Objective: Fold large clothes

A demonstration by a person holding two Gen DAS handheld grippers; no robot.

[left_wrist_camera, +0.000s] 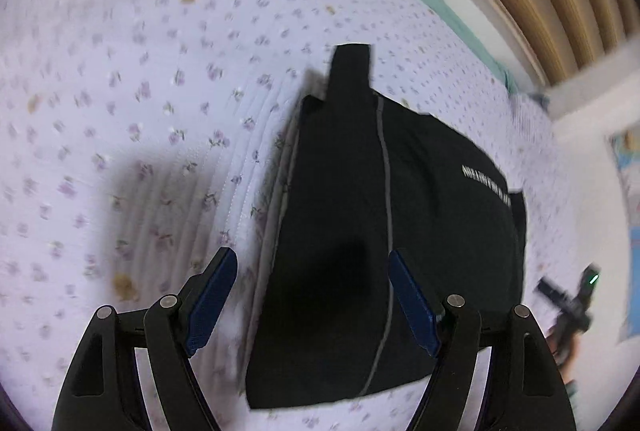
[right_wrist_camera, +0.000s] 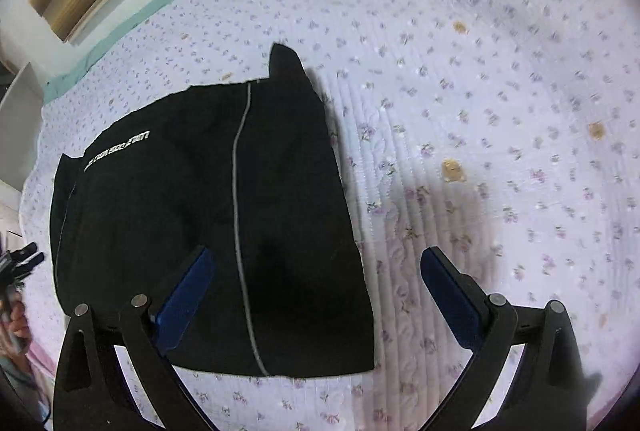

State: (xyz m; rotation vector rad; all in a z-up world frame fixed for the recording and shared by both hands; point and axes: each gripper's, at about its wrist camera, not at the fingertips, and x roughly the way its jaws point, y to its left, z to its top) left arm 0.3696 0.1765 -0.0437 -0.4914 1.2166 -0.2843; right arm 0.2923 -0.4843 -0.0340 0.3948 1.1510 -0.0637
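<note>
Your black garment (left_wrist_camera: pixel 360 231) lies flat on the bed (left_wrist_camera: pixel 140 71), already folded into a compact block, with a narrow tab of cloth sticking out towards the far edge where the green trim runs. A thin grey stripe (right_wrist_camera: pixel 240 191) runs along its long axis, which points away from you towards that far edge.

Your left tool (left_wrist_camera: pixel 312 301) hangs above the near end of the garment with its fingers apart and nothing between them. Your right tool (right_wrist_camera: pixel 316 305) is likewise spread wide and empty; its left finger sits over the cloth, its right finger over bare quilt.

Both tools are above the near hem, so neither hand is clearly nearer. In the left wrist view most of the garment lies to the right of the tool; in the right wrist view it lies to the left. The next fold likely runs along the stripe, near hem up towards the far end.
</note>
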